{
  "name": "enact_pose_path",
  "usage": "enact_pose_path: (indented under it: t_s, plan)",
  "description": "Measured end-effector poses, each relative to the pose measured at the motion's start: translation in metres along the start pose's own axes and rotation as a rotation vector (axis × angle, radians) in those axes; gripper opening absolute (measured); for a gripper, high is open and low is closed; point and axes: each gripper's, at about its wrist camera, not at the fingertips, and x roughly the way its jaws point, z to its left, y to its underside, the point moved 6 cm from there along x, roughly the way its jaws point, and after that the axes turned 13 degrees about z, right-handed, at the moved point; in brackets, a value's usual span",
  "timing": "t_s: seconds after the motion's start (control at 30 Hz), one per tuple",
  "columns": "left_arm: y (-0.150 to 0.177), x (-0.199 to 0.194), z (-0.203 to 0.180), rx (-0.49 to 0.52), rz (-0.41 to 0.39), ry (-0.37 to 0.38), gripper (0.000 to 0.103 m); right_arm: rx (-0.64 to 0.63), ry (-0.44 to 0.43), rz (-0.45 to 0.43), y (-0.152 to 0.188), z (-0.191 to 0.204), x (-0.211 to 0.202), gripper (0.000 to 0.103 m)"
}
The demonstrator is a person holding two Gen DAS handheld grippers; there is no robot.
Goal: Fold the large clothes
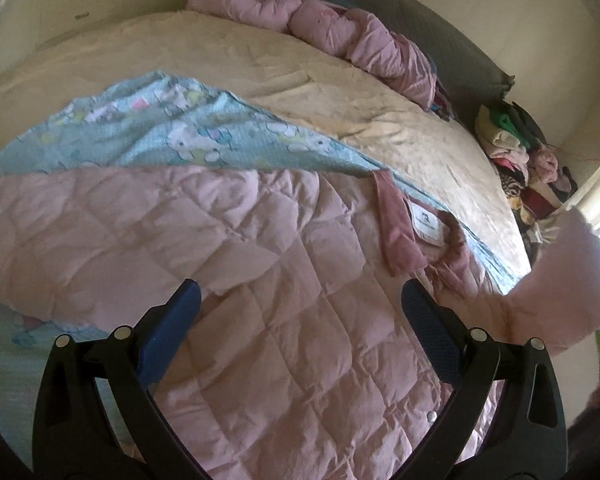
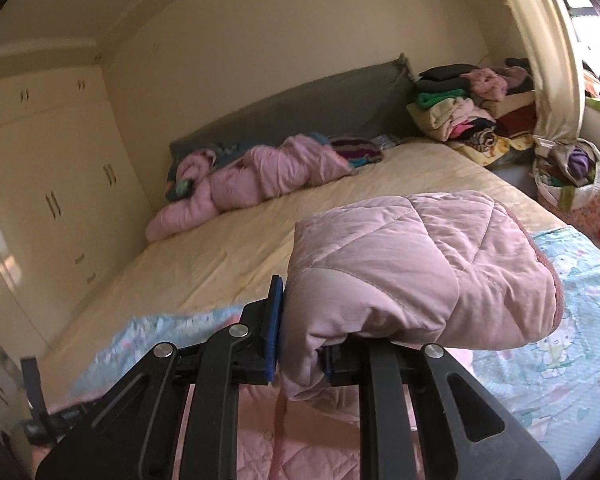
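In my left wrist view the pink quilted jacket (image 1: 260,280) fills the lower centre of the frame, spread lining-up on a blue printed blanket (image 1: 172,136) over the cream bed (image 1: 300,68), its collar label at centre right. My left gripper (image 1: 300,304) hangs over it at the bottom with its jaws spread wide and nothing between them. At the far right edge I can see a lifted pink flap of the jacket, blurred. In my right wrist view the right gripper (image 2: 300,344), bottom centre, has its jaws pinched narrow on the jacket sleeve (image 2: 420,272), which bulges up to the right of the pads. To fold well, I would carry that sleeve across the body and lay it flat, keeping the pinch firm until it lands. I would judge the left gripper useful for pressing the body down so it does not drag across the blanket.
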Motion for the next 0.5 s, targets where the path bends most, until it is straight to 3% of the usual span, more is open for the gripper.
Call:
enact_pose_path:
  t_s: [0.13,0.37,0.43,0.5]
  plan:
    - [0.007,0.014,-0.01,0.022,0.032,0.017,0.094,-0.016,-0.024,0.076,0.028,0.013,0.037,0.016]
    - [0.02,0.035,-0.031,0.071,0.088,0.072,0.094,-0.016,-0.059,0.288,0.101,0.034,0.11,0.018]
    - [0.021,0.038,-0.034,0.078,0.094,0.091,0.094,0.004,-0.085,0.366,0.125,0.037,0.125,0.026]
    - [0.022,0.042,-0.037,0.089,0.112,0.119,0.094,0.065,-0.126,0.43,0.146,0.036,0.132,0.053]
